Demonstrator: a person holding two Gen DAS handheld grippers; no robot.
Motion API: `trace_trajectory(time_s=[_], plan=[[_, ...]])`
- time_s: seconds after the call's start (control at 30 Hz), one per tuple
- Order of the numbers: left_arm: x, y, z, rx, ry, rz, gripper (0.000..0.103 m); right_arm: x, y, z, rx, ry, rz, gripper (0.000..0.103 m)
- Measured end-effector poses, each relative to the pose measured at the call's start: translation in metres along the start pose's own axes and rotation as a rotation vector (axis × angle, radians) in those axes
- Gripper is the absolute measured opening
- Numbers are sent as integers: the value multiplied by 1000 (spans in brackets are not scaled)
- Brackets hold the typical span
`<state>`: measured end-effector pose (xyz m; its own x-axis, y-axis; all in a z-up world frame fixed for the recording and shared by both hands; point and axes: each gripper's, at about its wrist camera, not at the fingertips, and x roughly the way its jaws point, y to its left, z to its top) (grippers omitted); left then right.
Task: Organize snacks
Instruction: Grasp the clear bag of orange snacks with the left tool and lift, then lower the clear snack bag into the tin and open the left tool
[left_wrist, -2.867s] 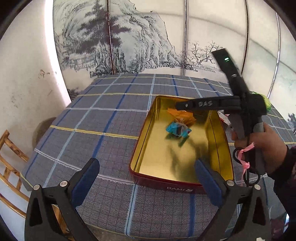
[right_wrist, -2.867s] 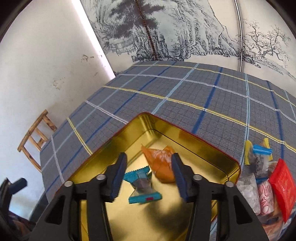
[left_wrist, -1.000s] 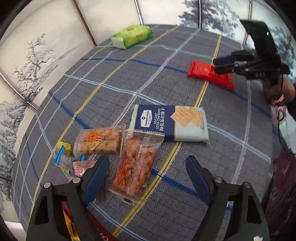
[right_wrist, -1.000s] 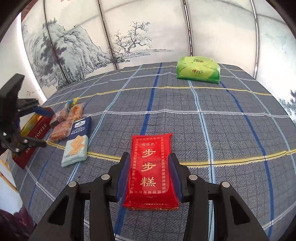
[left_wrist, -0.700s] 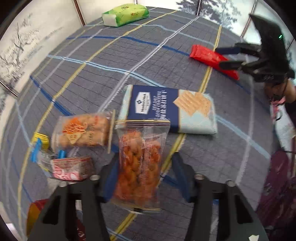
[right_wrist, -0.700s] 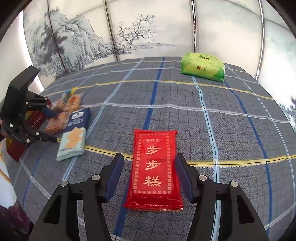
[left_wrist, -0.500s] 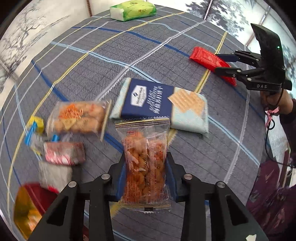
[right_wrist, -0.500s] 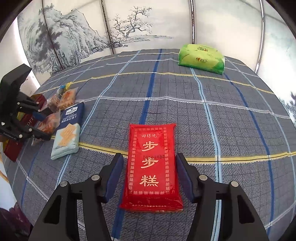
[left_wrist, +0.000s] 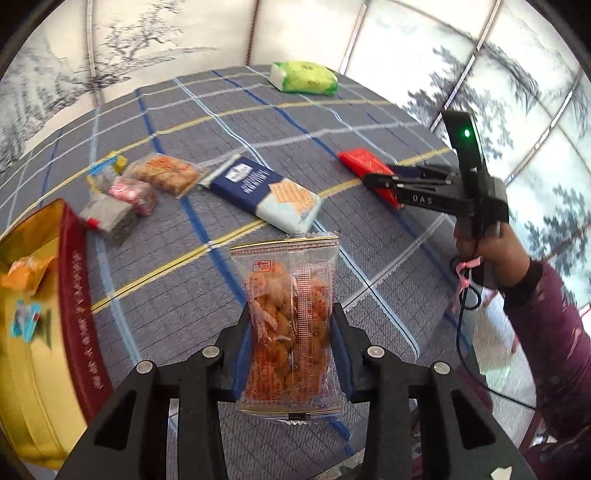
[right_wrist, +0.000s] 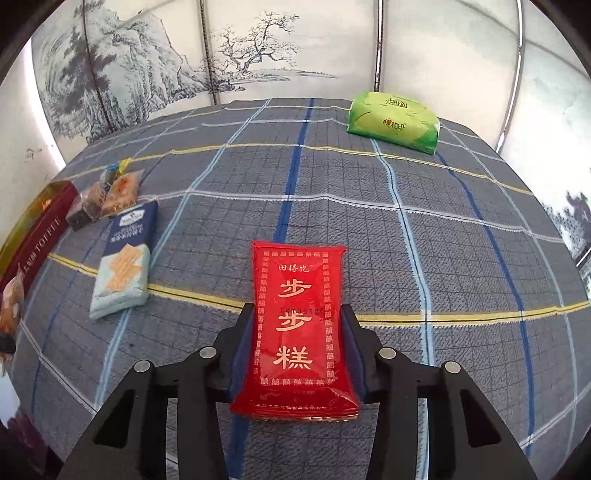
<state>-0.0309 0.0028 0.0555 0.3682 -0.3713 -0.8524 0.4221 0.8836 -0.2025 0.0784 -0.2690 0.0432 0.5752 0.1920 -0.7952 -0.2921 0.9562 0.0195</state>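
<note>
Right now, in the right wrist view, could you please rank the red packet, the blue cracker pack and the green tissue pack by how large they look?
1. Red packet, though it sits between the right gripper's fingers, nearest the camera.
2. Blue cracker pack.
3. Green tissue pack, smallest, but farthest away, so its true size is unsure.

Red packet (right_wrist: 297, 325) reads 步步糕; gripper (left_wrist: 391, 181) reads DAS.

The left tool (left_wrist: 291, 343) is closed, its two blue pads pressed against the sides of a clear snack packet (left_wrist: 290, 325) held off the desk. The right tool (right_wrist: 295, 347), gripped by the person's right hand (left_wrist: 487, 254), has its pads tight against a red packet (right_wrist: 299, 325).
</note>
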Motion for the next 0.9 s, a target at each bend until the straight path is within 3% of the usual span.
trace_trajectory(time_s=[0.1,0.47,0.9], plan=[[-18,10,-5,-31,-43,56,34,0,1,3,47,-23,20,45],[-59,47,-24,-118,-165,225,34,11,0,6,105,-8,-34,45],[-74,95,-43,-191,-208,400,34,12,6,6,71,0,-76,45]])
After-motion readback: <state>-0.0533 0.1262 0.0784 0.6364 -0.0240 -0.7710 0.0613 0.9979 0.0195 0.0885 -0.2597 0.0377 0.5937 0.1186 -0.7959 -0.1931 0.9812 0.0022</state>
